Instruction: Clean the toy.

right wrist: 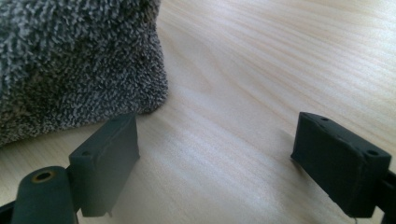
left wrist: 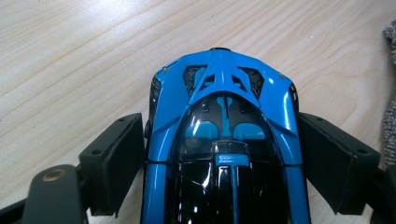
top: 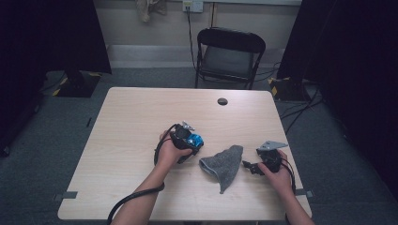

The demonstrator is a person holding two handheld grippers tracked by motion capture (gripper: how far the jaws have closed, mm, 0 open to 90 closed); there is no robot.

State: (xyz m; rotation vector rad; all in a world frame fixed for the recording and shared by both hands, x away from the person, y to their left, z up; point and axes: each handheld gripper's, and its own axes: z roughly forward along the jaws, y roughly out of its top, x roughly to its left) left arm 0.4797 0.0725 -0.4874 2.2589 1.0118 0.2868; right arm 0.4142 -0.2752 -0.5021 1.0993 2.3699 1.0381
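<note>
Two grippers flank the grey cloth on the worktop. Left gripper, just left of the cloth, has its jaws clamped on a blue toy car. Right gripper, jaws apart and empty, sits just right of the cloth. Next likely calls for gripping the cloth's edge to wipe the car.

A black folding chair stands beyond the table.

Dim, grainy high view with black corners; close views bright; near tongs blurred.
</note>
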